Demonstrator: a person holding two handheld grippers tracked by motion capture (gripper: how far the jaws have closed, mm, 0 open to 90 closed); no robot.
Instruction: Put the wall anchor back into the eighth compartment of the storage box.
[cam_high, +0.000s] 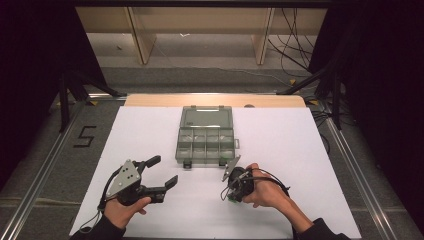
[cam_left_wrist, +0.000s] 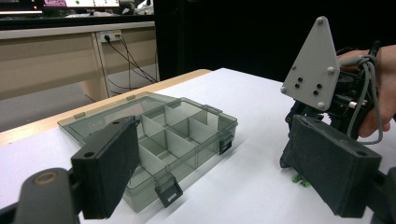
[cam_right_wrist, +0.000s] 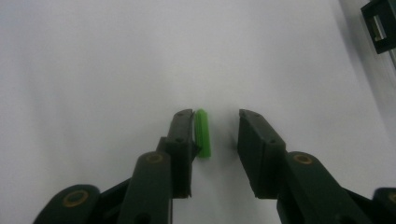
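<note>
1. at the left, the left tongs (cam_high: 162, 172) hover over the white paper-covered surface (cam_high: 300, 150) with jaws wide apart and nothing between them.
2. in the middle sits the smoky translucent plastic compartment box (cam_high: 206, 142), lid laid open flat behind it, its cells looking empty.
3. at the right, the right tongs (cam_right_wrist: 215, 135) point down at a small bright green plastic peg (cam_right_wrist: 202, 133) lying on the surface just in front of the box. one jaw touches the peg and the other stands off it, so the jaws are apart and the peg is not yet clamped.
4. the step in hand looks like picking up the peg. next the jaws must close fully on it, then lift it toward a cell.
5. the right gripper view shows the gap beside the peg. the left gripper view shows the box's dividers and a green speck under the right tongs.
</note>
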